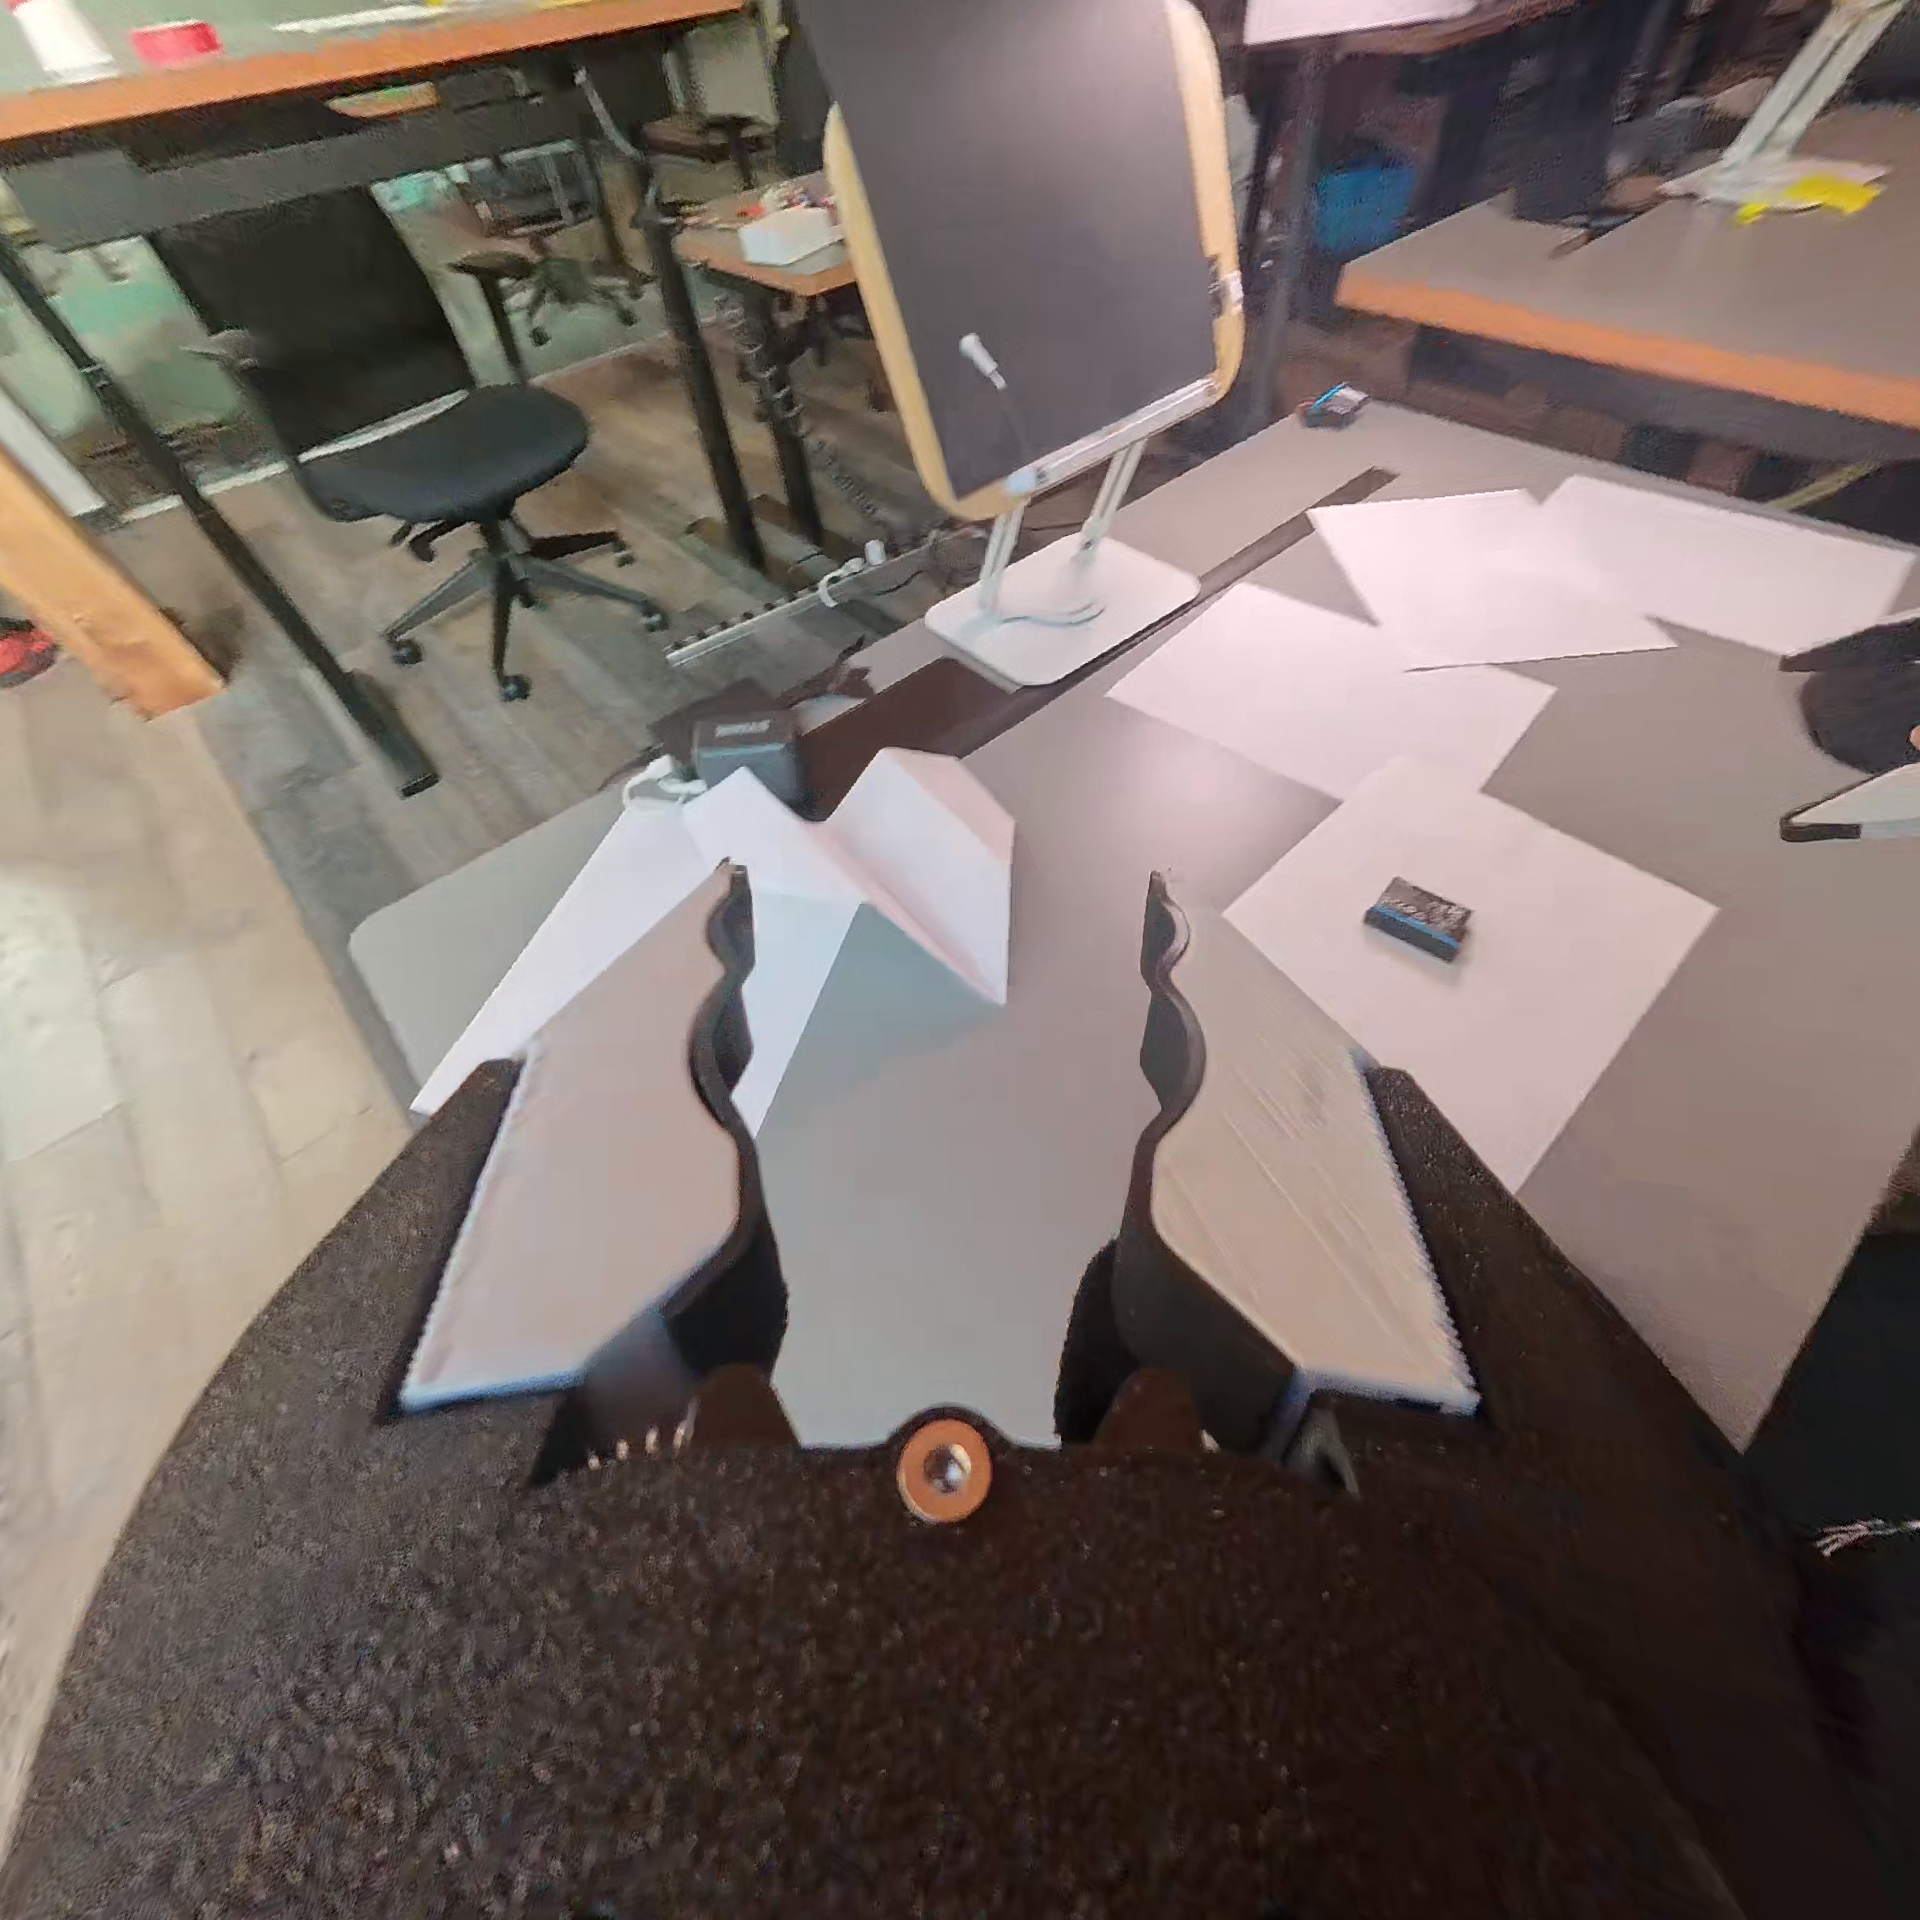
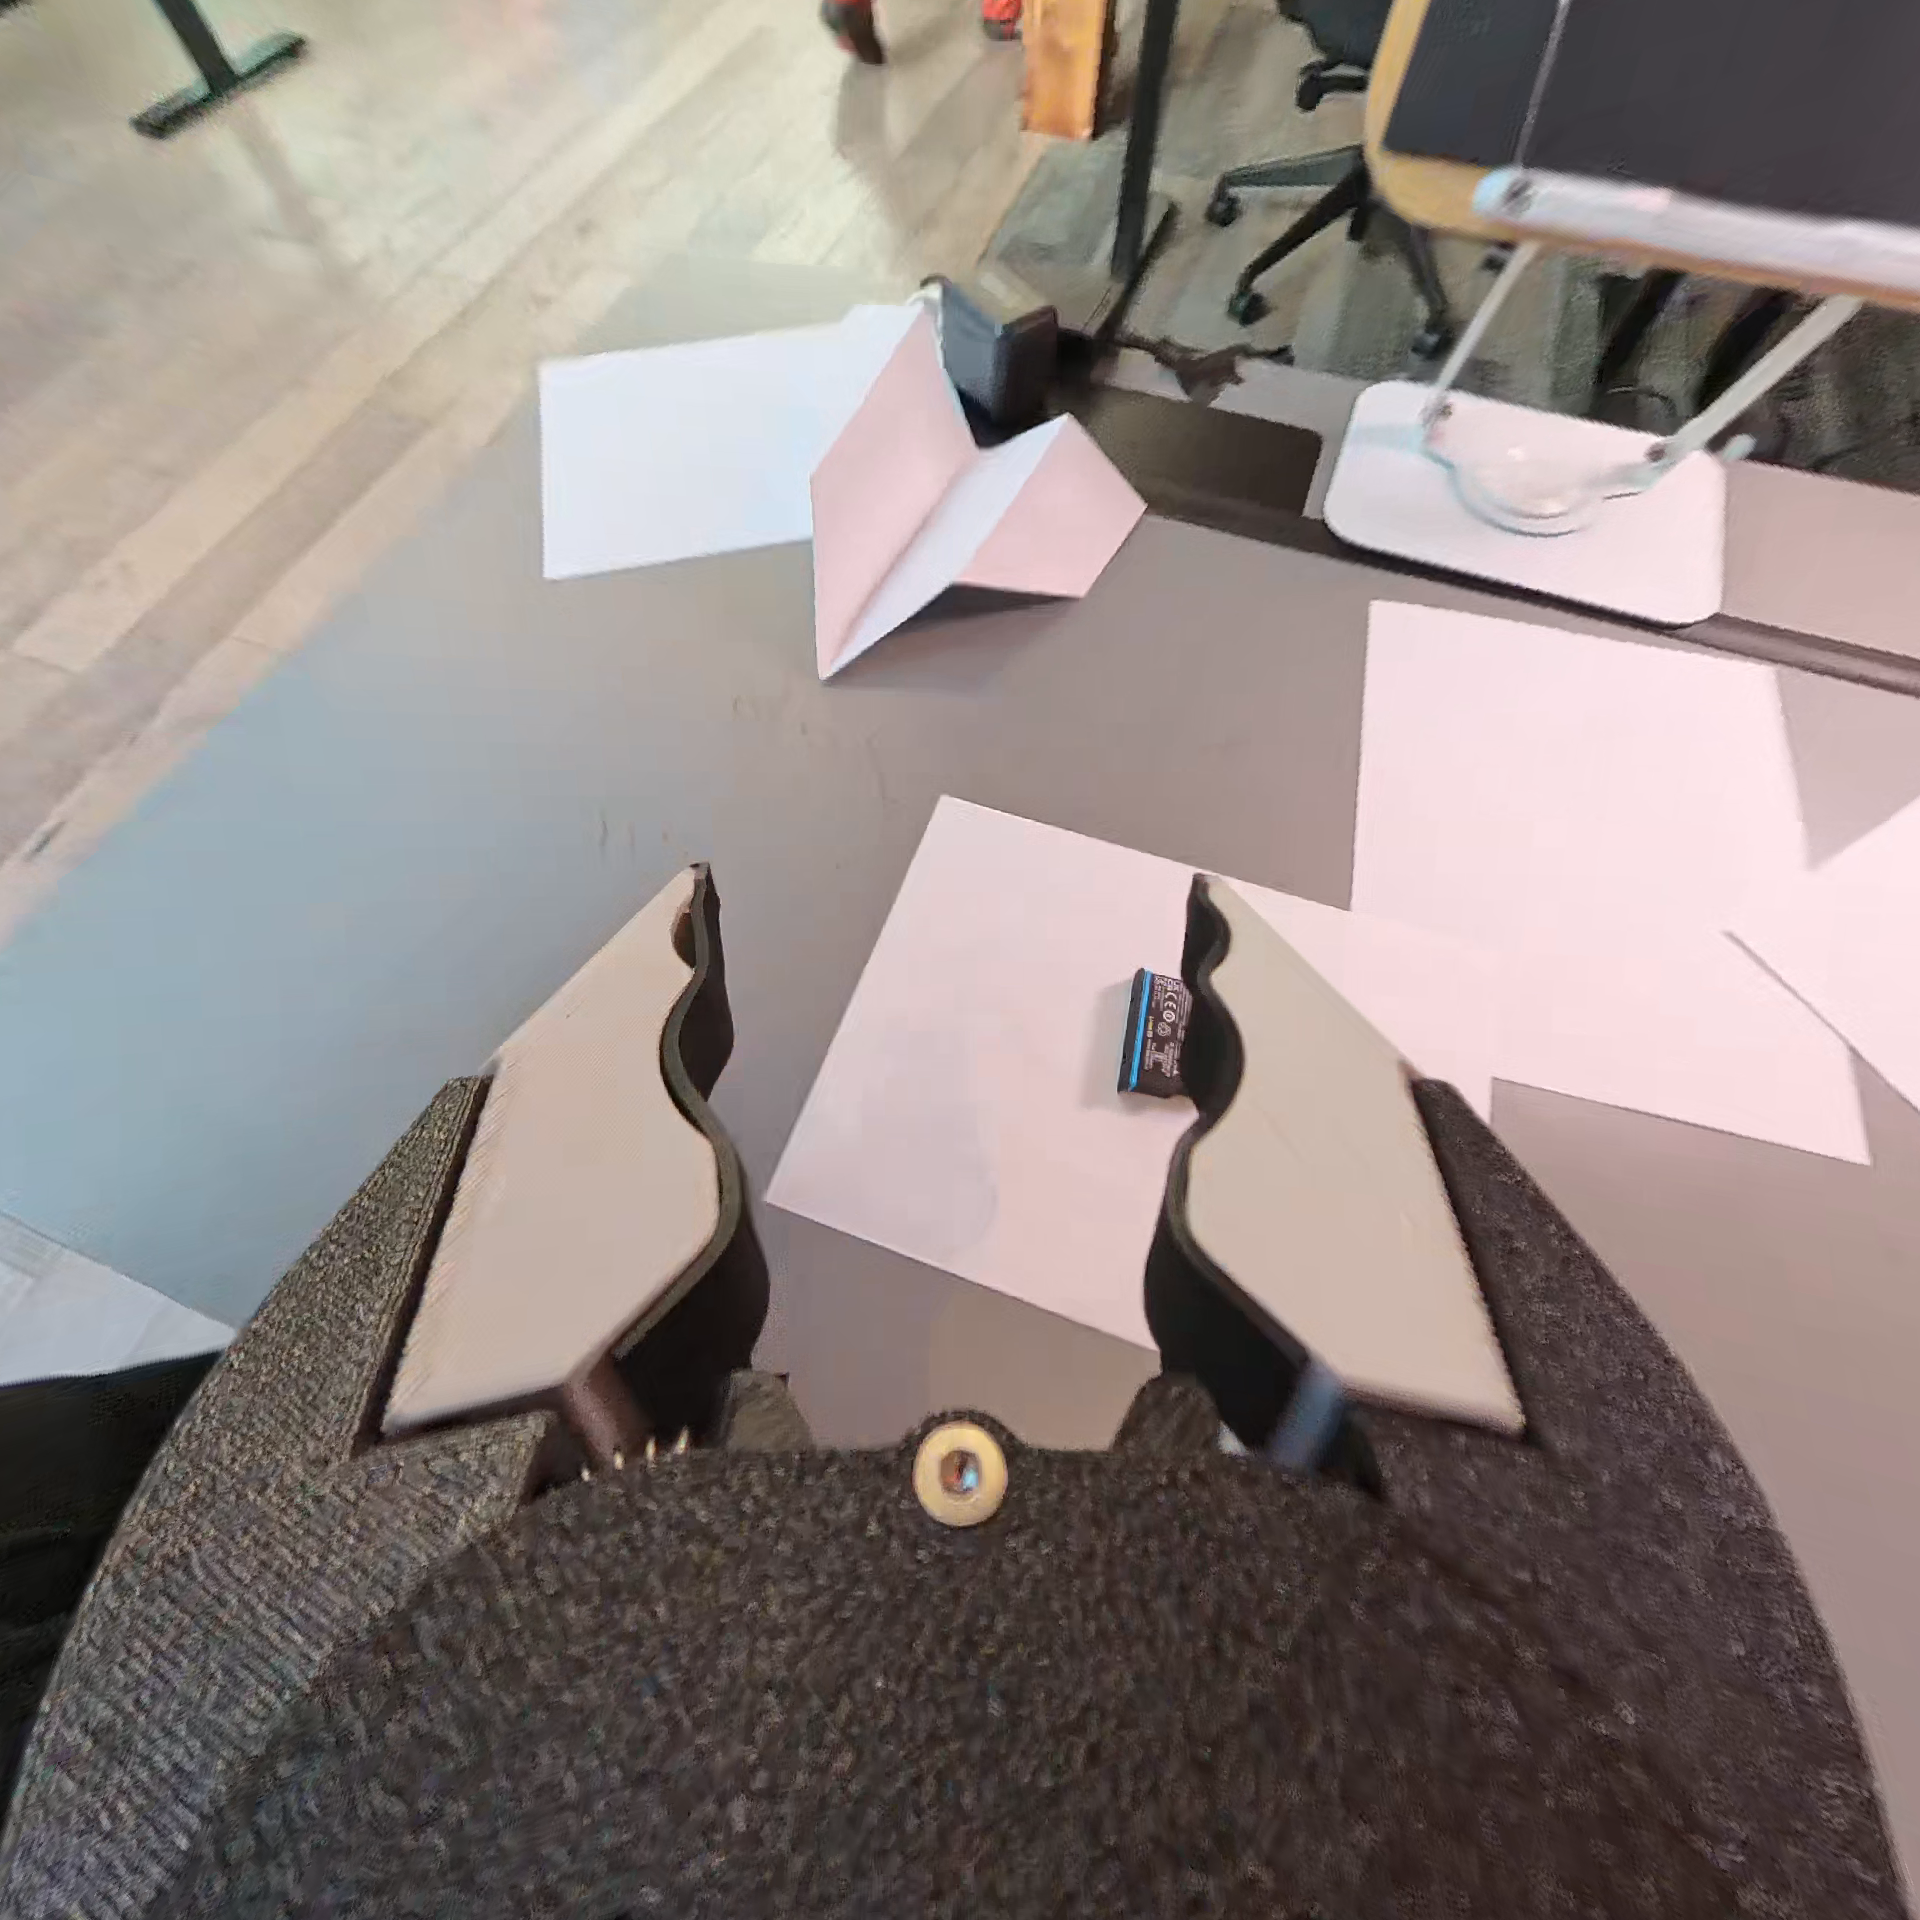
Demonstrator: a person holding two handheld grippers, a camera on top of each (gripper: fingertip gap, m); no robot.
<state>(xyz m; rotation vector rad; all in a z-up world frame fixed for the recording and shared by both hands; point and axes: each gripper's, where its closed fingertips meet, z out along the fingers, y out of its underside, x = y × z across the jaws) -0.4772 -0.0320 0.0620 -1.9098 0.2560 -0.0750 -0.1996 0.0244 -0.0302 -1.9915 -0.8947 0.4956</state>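
folded paper (image 2: pixel 951 520): on table (image 2: pixel 416 883), well ahead of right gripper (image 2: pixel 951 883) | flat sheet (image 2: pixel 675 457): left of it | small block (image 2: pixel 1155 1031): on sheet (image 2: pixel 977 1091) between the fingers, beside right finger (image 2: pixel 1299 1122) | stand base (image 2: pixel 1538 520): ahead right

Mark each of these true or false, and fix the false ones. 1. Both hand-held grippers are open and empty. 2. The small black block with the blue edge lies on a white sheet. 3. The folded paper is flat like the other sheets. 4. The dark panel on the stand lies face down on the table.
1. True: the left hand-held gripper and right hand-held gripper are open and hold nothing.
2. True: the black block lies on a white sheet.
3. False: the folded paper has raised creases.
4. False: the dark panel stands raised on its white stand.
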